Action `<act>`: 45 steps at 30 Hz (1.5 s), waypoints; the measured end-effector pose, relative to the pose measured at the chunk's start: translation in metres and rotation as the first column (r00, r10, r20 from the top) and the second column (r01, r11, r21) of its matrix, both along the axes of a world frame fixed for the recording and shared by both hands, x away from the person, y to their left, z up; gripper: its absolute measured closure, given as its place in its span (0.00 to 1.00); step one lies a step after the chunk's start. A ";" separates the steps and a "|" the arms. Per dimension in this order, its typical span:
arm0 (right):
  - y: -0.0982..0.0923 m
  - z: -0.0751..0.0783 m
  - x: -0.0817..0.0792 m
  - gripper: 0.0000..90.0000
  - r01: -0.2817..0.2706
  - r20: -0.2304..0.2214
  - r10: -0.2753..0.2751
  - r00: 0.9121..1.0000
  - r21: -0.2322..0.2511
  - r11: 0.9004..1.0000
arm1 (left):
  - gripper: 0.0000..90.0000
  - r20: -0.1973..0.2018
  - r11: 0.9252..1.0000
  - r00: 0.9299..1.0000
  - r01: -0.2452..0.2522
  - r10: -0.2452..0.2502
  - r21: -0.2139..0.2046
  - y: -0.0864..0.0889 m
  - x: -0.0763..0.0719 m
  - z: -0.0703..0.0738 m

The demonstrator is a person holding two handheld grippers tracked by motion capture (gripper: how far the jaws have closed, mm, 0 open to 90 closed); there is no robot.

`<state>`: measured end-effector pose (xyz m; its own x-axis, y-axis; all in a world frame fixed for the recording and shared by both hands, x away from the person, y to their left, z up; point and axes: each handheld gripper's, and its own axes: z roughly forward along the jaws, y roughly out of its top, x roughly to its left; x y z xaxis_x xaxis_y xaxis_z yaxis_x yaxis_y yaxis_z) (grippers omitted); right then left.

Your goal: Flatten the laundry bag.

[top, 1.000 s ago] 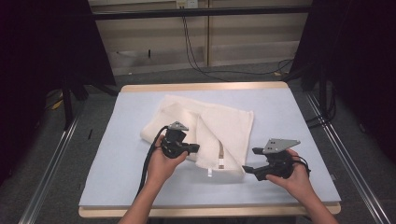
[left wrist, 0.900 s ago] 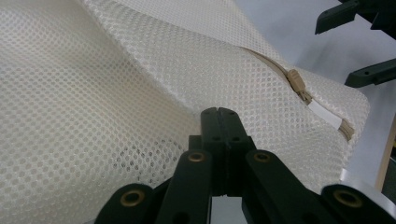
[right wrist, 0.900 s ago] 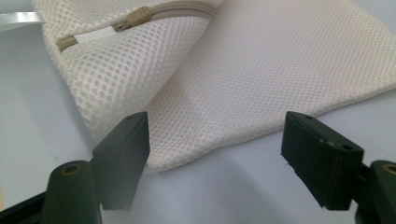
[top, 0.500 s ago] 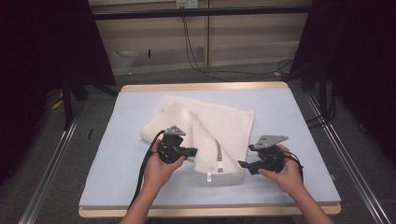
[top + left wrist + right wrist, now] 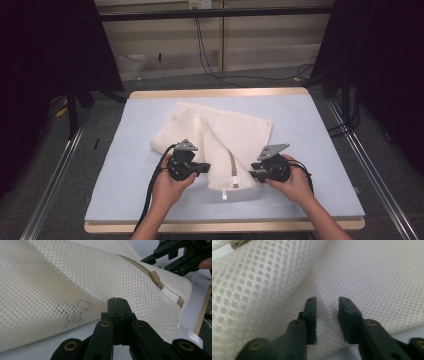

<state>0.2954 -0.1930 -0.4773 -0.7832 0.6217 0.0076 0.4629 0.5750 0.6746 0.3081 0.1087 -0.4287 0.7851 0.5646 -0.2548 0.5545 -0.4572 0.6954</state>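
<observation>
While the high view looks down on the pale blue tabletop, a cream mesh bag lies rumpled at its middle, with the zipper running toward the near edge. The left claw is at the left side of the bag's near part, and the right claw is at its right side; both touch the mesh. From the left gripper view, the left claw has its jaws fully together, their tips just against a fold of the bag; whether any mesh is pinched between them I cannot tell. The zipper pull lies farther off, and the right claw is beyond it. From the right gripper view, the right claw has just been closing; a narrow gap remains, with the mesh lying under and between the jaws, not yet pressed.
</observation>
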 end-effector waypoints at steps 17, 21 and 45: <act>-0.024 0.001 0.012 1.00 0.220 -0.027 -0.219 0.975 0.047 0.974 | 1.00 0.004 1.000 1.000 0.006 -0.006 -0.027 -0.004 -0.004 -0.001; -0.038 0.004 0.016 1.00 0.268 -0.021 -0.267 0.963 0.050 0.962 | 1.00 0.011 0.999 1.000 0.019 -0.019 -0.030 -0.012 -0.007 -0.005; -0.004 0.030 0.005 0.49 0.157 -0.086 -0.137 0.987 0.298 0.942 | 1.00 0.007 1.000 1.000 0.023 -0.023 -0.009 -0.023 -0.017 -0.015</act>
<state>0.3008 -0.1975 -0.4471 -0.6751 0.6905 0.2597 0.5739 0.2703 0.7730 0.2908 0.0859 -0.4436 0.7998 0.5436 -0.2546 0.5388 -0.4634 0.7035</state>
